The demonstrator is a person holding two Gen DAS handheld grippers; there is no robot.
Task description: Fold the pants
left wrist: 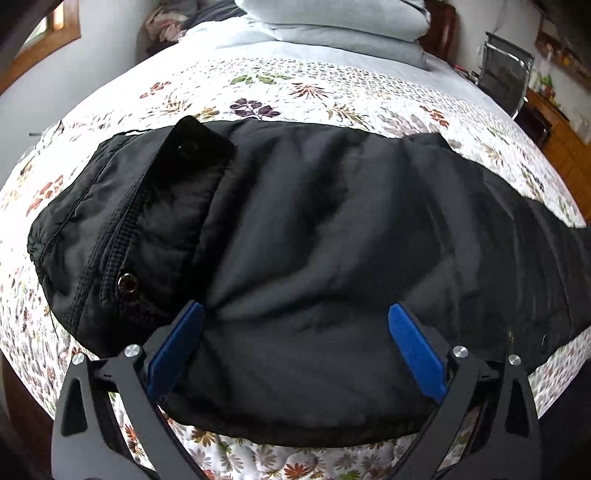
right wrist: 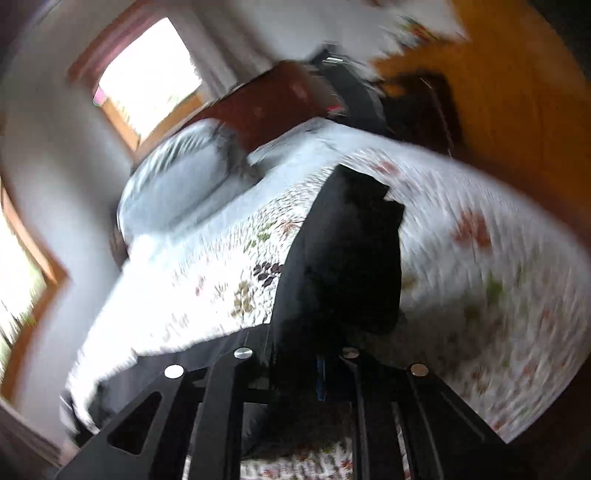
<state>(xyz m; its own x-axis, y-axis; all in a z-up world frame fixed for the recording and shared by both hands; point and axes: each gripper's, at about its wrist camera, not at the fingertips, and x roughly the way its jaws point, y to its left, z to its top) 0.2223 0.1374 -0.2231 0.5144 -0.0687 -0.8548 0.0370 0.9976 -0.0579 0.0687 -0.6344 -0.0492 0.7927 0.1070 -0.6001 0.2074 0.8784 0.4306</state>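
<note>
Left gripper (left wrist: 295, 314) hangs with its blue fingers (left wrist: 415, 350) spread wide just over the black pants (left wrist: 314, 240), gripping nothing. Right gripper (right wrist: 319, 373) is nearly closed on a fold of the pants' fabric, which trails ahead of it across the floral bedspread (left wrist: 332, 92); pillows (left wrist: 332, 22) lie beyond.

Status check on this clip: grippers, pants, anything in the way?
Left gripper open over the pants. Right gripper shut on black pants fabric, view blurred. Pants flat across the quilt. Nothing in the way.
</note>
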